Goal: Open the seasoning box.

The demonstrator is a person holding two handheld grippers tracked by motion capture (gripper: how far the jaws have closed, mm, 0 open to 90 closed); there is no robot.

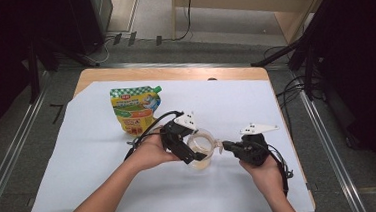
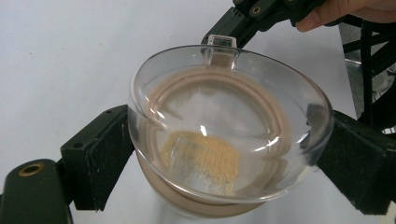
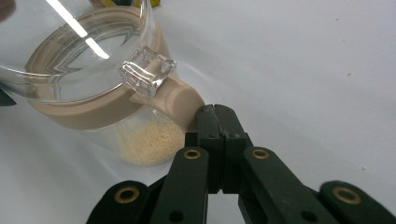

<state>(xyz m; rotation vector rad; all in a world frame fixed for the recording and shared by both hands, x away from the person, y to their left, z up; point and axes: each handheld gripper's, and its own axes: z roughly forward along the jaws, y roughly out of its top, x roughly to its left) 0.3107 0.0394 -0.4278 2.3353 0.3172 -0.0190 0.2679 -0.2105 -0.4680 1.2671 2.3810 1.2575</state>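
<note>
The clear jar (image 1: 200, 150) stands upright at frame centre, tab toward the right; left tongs (image 1: 187, 145) clasp its body. Right tongs (image 1: 227, 146) are clenched by the tab; pouch (image 1: 133, 109) print is unreadable.

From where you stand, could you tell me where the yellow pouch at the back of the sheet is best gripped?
Probably by the flat top edge of the yellow pouch, beside its green cap. It stands upright and free of the jar, so jaws coming down from above could close across that thin seam; the fuller body below looks too wide and soft.

Black tool (image 1: 191, 146) jaws, brass screws, trailing cables
</note>
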